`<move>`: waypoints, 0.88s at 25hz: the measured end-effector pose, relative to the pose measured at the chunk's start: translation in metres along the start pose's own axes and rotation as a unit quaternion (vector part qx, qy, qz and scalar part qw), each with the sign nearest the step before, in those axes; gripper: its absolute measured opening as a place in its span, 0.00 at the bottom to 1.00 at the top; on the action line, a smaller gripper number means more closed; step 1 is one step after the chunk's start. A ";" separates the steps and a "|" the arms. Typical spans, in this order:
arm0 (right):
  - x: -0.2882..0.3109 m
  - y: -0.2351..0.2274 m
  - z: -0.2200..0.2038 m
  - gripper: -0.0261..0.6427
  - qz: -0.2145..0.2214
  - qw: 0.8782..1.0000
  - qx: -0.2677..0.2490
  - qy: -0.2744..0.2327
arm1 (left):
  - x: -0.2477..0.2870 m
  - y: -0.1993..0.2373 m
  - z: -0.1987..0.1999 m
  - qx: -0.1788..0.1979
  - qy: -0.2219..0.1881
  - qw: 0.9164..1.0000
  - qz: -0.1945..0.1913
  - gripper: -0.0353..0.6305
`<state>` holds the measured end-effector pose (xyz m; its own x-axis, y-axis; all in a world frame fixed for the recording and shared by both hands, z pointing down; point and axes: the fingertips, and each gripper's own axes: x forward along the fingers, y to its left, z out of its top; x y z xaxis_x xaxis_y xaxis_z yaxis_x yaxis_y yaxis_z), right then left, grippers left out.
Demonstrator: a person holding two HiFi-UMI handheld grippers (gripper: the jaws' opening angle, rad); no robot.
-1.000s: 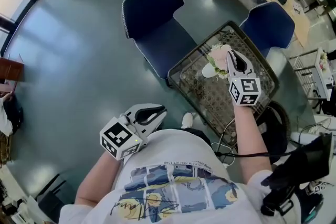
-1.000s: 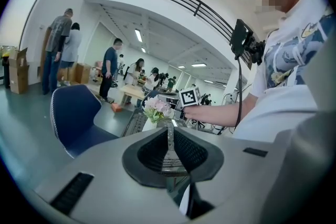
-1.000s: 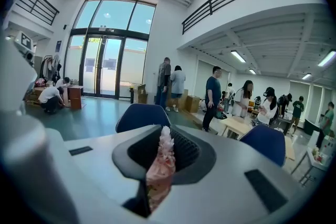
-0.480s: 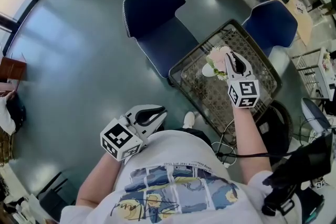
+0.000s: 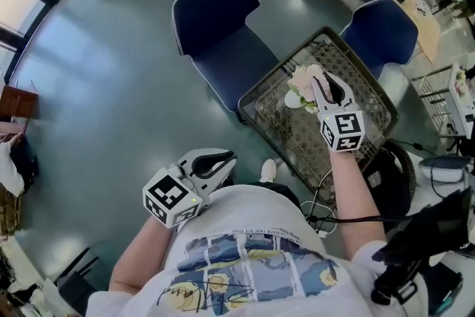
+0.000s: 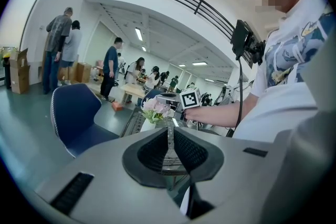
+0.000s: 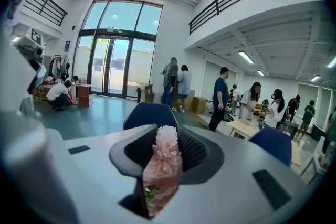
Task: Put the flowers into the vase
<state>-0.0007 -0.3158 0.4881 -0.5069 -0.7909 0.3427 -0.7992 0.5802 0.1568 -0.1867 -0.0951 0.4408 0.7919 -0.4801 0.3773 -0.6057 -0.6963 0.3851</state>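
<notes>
Right gripper (image 7: pixel 168 136): jaws narrowly apart, just been opening, with the pink flower (image 7: pixel 166 157) between them touching both pads. The flower's long axis runs along the jaws, bloom foremost, above the white vase (image 5: pixel 295 102) on the wire crate (image 5: pixel 286 134). Left gripper (image 6: pixel 169 139): jaws pressed together, empty. Neither gripper has shifted since the earlier frame.

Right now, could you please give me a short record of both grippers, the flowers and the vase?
left gripper: shut, empty, near the person's torso
right gripper: over the wire basket, pads on the pink flowers; jaws have just been opening
pink flowers: at the mouth of the white vase
white vase: standing in the wire basket
status: flowers not yet released
</notes>
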 end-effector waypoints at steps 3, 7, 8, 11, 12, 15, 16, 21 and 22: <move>-0.001 0.001 0.000 0.22 0.001 1.000 -0.001 0.002 | -0.001 -0.002 0.000 0.000 0.001 1.000 0.000 0.12; -0.005 0.007 0.003 0.26 0.007 1.000 -0.007 0.003 | -0.004 -0.005 -0.003 0.002 0.001 1.000 -0.001 0.12; -0.006 0.008 0.003 0.27 0.008 1.000 -0.009 0.004 | -0.004 -0.005 -0.003 0.002 0.001 1.000 -0.001 0.12; -0.009 0.007 0.002 0.29 0.008 1.000 -0.011 0.006 | -0.002 -0.007 -0.004 0.003 0.003 1.000 -0.003 0.12; -0.009 0.007 0.002 0.30 0.009 1.000 -0.012 0.006 | -0.001 -0.008 -0.005 0.003 0.004 1.000 -0.004 0.12; -0.011 0.007 0.004 0.32 0.006 1.000 -0.013 0.005 | 0.000 -0.008 -0.004 0.004 0.004 1.000 -0.007 0.12; -0.012 0.007 0.005 0.32 0.005 1.000 -0.013 0.004 | 0.000 -0.008 -0.004 0.005 0.005 1.000 -0.008 0.12; -0.017 0.008 0.004 0.33 0.010 1.000 -0.010 0.001 | 0.006 -0.013 -0.005 0.008 0.007 1.000 -0.011 0.12; -0.018 0.007 0.006 0.33 0.010 1.000 -0.010 -0.001 | 0.007 -0.014 -0.004 0.009 0.007 1.000 -0.011 0.12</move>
<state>0.0006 -0.2984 0.4779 -0.5238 -0.7789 0.3449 -0.7816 0.6004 0.1690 -0.1725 -0.0867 0.4414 0.8041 -0.4566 0.3808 -0.5861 -0.7165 0.3783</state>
